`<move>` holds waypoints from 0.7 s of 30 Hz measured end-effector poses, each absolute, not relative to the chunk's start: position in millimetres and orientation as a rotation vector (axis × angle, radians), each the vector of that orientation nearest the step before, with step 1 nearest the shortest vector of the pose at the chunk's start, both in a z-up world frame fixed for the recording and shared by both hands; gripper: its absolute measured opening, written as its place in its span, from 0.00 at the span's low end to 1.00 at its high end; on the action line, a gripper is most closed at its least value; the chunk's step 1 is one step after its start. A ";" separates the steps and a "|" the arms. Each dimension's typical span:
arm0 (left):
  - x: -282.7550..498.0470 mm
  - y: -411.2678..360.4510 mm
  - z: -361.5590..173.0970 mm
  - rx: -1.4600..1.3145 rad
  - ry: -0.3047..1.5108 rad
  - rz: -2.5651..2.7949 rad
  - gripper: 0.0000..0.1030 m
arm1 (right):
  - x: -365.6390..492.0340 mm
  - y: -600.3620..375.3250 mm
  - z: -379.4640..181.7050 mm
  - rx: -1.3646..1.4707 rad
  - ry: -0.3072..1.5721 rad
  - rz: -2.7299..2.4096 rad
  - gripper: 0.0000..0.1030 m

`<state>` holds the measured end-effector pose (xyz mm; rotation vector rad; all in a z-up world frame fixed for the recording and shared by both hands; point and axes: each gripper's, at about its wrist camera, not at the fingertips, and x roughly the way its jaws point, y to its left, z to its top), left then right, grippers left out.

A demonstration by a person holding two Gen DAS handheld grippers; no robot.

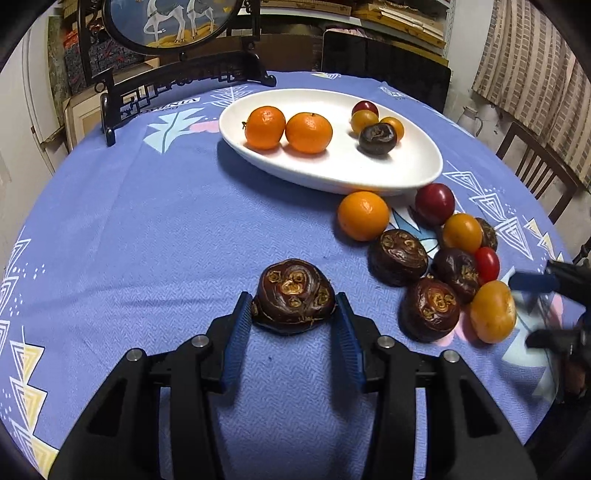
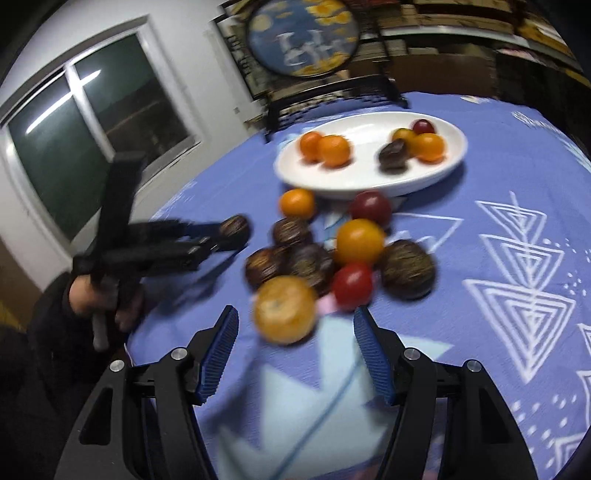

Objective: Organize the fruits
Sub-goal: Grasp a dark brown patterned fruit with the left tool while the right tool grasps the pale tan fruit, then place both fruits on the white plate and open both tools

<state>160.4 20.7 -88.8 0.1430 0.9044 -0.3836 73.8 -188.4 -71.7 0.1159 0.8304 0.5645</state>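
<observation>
Tablecloth [image 1: 147, 229] bears chestnut [image 1: 293, 295] gripped between left tongs [image 1: 293, 314].

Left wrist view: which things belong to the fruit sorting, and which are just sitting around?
Job:
- dark brown water chestnut between the left gripper pads
- white oval plate holding two oranges, small tomatoes and a chestnut
- loose pile of chestnuts, tomatoes and an orange
- open right gripper

Just there:
- black-framed round picture screen
- wooden chair
</observation>
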 end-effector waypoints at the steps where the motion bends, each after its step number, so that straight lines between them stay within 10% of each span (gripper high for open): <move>1: 160.3 20.1 -88.8 0.146 0.904 -0.384 0.43 | 73.6 -182.5 -71.2 0.093 0.830 0.561 0.63; 6: 159.9 20.0 -89.2 0.149 0.902 -0.389 0.43 | 82.6 -167.4 -75.1 0.045 0.854 0.508 0.62; 10: 158.3 17.2 -89.6 0.167 0.902 -0.388 0.44 | 86.4 -156.6 -81.0 -0.012 0.859 0.463 0.39; 21: 160.1 21.0 -88.9 0.144 0.899 -0.392 0.43 | 84.6 -164.8 -80.1 0.044 0.831 0.495 0.39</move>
